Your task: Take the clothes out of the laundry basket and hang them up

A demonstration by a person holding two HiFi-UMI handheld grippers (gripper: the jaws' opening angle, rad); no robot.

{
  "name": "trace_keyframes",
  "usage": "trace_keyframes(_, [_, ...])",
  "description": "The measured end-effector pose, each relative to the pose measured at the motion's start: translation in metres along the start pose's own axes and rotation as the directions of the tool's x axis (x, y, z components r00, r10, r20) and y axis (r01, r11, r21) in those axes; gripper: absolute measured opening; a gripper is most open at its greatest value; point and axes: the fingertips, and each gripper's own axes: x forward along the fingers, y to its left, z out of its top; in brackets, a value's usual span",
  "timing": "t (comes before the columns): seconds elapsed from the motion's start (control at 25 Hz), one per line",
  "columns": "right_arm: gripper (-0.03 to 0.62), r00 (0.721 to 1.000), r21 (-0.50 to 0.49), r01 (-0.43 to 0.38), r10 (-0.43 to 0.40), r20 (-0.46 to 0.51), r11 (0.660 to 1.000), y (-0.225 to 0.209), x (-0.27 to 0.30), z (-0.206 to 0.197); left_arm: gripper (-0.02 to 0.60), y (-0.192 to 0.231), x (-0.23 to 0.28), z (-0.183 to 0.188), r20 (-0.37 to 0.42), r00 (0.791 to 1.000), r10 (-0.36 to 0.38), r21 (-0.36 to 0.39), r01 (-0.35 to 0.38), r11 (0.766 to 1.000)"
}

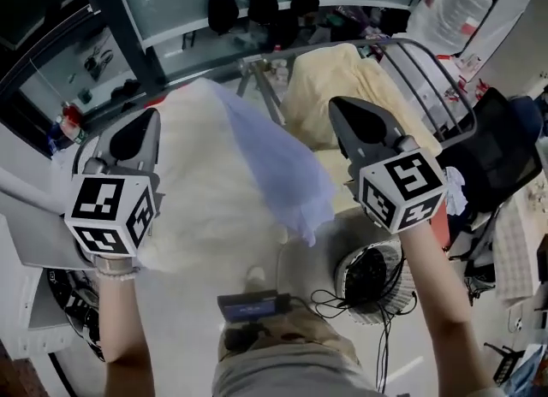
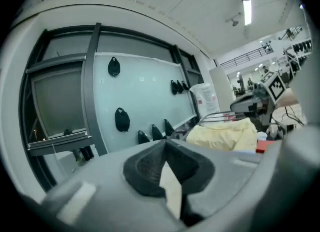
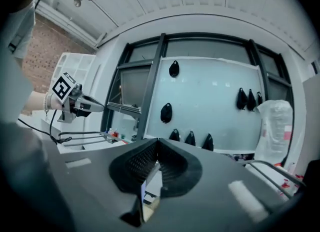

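Between the two grippers, up off the floor, hangs the cloth (image 1: 214, 181). It's a cream fuzzy piece w/ a pale blue layer down its right side, spread wide in head view.

- **Left gripper** (image 1: 147, 118): sits at the cloth's left edge. In left gripper view the jaws are together w/ a cream strip pinched between the pads (image 2: 147, 168), so it's clamped on the cloth.
- **Right gripper** (image 1: 341, 106): close to the blue edge, but its tip shows against the yellow cloth (image 1: 325, 87) behind, not on the blue. In right gripper view the jaws are together too. A thin pale sliver sits in the gap below the pads (image 3: 137, 166); can't tell if that's fabric or just bkgd.
- **Basket** (image 1: 396, 267): prob. the round mesh thing low right by the person's legs, well below the cloth.
- **Rack** (image 1: 428, 70): up right, yellow cloth draped over its near part, bare rails further right.

Step in hand, as I read it: the cloth is out and held spread, ready for hanging, but not on the rack yet.

Next move needs:
- A carry right and up so the cloth's top edge clears a bare rail.
- Lowering it so it drapes evenly, w/o dragging the yellow one off.
- A sure hold on the right side first. If only the left claw has it, the blue side will sag and bunch.
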Motion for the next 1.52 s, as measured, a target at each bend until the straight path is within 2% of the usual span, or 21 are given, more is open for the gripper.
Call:
trace_keyframes(0.16, [0.003,0.998,0.014,0.069,-0.07,0.008,0.997,-0.016,-0.066,-0.013,-0.005,-0.063,-0.009,0.019,0.049,0.995,-0.083,0.057,0.08,0.995])
trace_keyframes(0.32, [0.003,0.989,0.002,0.147,-0.147,-0.008,0.989,-0.022,-0.122,-0.032,-0.005,-0.118,-0.017,0.022,0.068,0.982,-0.175,0.076,0.17,0.983])
trace_keyframes(0.48, [0.003,0.977,-0.009,0.212,-0.212,-0.021,0.977,-0.023,-0.166,-0.049,-0.005,-0.162,-0.024,0.015,0.056,0.968,-0.244,0.083,0.239,0.967])
trace_keyframes(0.72, [0.003,0.965,0.026,0.258,-0.256,-0.056,0.966,-0.013,-0.211,-0.079,-0.005,-0.213,-0.04,-0.009,0.002,0.954,-0.3,0.08,0.299,0.951])
trace_keyframes(0.92, [0.003,0.958,0.119,0.286,-0.281,-0.059,0.951,-0.012,-0.229,-0.088,-0.005,-0.236,-0.05,-0.015,-0.015,0.938,-0.346,0.044,0.346,0.937])
trace_keyframes(1.52, [0.003,0.964,0.077,0.266,-0.264,-0.043,0.961,-0.005,-0.231,-0.083,-0.005,-0.255,-0.06,-0.015,-0.007,0.93,-0.368,-0.02,0.368,0.93])
